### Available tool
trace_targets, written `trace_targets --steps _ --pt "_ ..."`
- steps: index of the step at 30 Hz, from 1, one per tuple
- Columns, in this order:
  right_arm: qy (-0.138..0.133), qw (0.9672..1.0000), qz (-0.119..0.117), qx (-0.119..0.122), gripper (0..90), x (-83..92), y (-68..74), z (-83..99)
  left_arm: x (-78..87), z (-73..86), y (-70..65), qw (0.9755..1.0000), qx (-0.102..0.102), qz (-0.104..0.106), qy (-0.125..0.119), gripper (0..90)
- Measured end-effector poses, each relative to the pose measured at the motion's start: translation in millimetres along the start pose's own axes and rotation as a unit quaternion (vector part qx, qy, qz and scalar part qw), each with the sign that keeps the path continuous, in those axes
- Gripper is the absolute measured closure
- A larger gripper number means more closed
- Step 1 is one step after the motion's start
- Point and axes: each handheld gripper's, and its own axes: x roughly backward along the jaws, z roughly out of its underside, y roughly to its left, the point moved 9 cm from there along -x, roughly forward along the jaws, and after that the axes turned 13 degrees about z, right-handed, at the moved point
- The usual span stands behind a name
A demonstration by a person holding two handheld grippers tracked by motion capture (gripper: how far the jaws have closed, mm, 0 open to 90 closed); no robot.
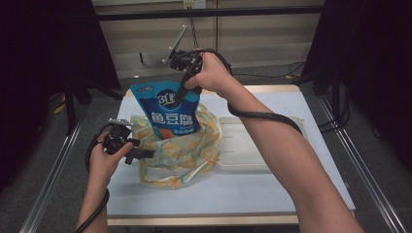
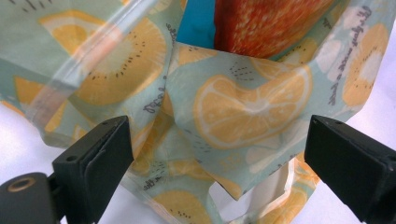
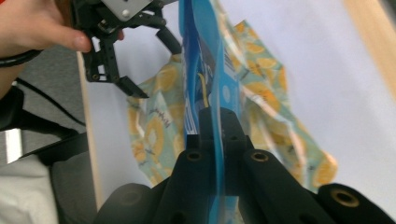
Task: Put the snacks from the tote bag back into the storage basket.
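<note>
Fingers of the right gripper (image 1: 180, 91) are pinching the top of a blue snack pouch (image 1: 167, 109), holding it upright with its lower end sitting inside the citrus-print bag (image 1: 187, 150). Left of that bag, the left gripper (image 1: 141, 154) is waiting with jaws spread at the fabric edge, gripping nothing. Right of the bag, a white tray (image 1: 243, 145) is lying; bare table (image 1: 218, 196) is showing nearer the person.
</note>
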Motion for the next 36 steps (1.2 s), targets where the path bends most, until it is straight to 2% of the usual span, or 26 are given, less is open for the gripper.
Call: trace_targets --steps 1,2,4,5,6,10,17,21,25,26,27,29,30,32,33,34,36 --pt "-0.001 0.9999 -0.009 0.007 90.0 2.5 1.0 -1.0 0.3 -0.2 -0.3 1.0000 0.000 0.000 0.000 7.6" --pt "-0.002 1.0000 -0.001 0.002 90.0 4.9 0.2 -3.0 0.6 -0.4 -0.7 1.0000 -0.001 0.000 0.000 7.5" --pt "-0.006 1.0000 -0.006 0.004 90.0 10.1 -1.0 -5.8 1.2 -0.8 -1.5 1.0000 -0.002 0.000 -0.001 7.5" --pt "-0.006 1.0000 0.002 0.002 90.0 12.9 -2.4 -7.5 1.7 -0.7 -1.9 1.0000 -0.004 0.001 0.001 7.5" --pt "-0.009 0.9999 -0.005 0.008 90.0 15.3 -1.8 -9.2 2.3 -0.8 -2.3 1.0000 -0.005 0.002 0.002 7.5" --pt "-0.013 0.9999 0.004 0.004 90.0 27.7 -1.9 -17.0 2.6 -1.1 -2.4 1.0000 -0.005 0.000 -0.002 7.5" --pt "-0.023 0.9997 -0.004 0.013 90.0 51.8 -1.4 -25.9 5.1 -1.6 -3.8 1.0000 -0.007 -0.002 -0.001 7.6" --pt "-0.028 0.9995 0.004 0.014 90.0 66.3 -3.6 -28.4 3.7 -1.6 -4.6 1.0000 -0.008 0.000 0.002 7.6" --pt "-0.021 0.9997 0.004 0.015 90.0 77.0 -3.9 -24.7 2.6 -0.7 -4.7 1.0000 -0.005 0.003 0.003 7.6" --pt "-0.024 0.9996 0.013 0.012 90.0 79.4 -6.5 -23.9 2.6 -0.4 -4.5 1.0000 -0.005 0.002 0.004 7.6" --pt "-0.022 0.9997 0.007 0.011 90.0 81.9 -7.1 -21.7 2.8 -0.4 -4.8 1.0000 -0.004 0.003 0.003 7.6" --pt "-0.027 0.9995 0.016 0.009 90.0 86.7 -10.6 -18.4 4.1 -0.7 -5.0 1.0000 -0.004 0.002 0.002 7.7" --pt "-0.028 0.9996 0.008 0.007 90.0 89.1 -10.2 -16.1 5.0 -0.9 -4.6 1.0000 -0.004 0.000 0.001 7.7" --pt "-0.033 0.9993 0.015 0.012 90.0 94.1 -13.6 -12.1 6.9 -0.5 -3.7 1.0000 -0.007 -0.002 0.005 7.7" --pt "-0.034 0.9994 0.009 0.006 90.0 96.0 -12.9 -9.9 6.6 -1.0 -4.3 1.0000 -0.005 -0.003 0.001 7.7" --pt "-0.036 0.9992 0.018 0.007 90.0 97.3 -15.8 -7.6 7.1 -1.3 -4.3 1.0000 -0.006 -0.004 0.000 7.7" --pt "-0.037 0.9992 0.013 0.000 90.0 98.3 -16.9 -2.9 6.9 -1.2 -5.8 1.0000 -0.006 -0.003 0.000 7.7"
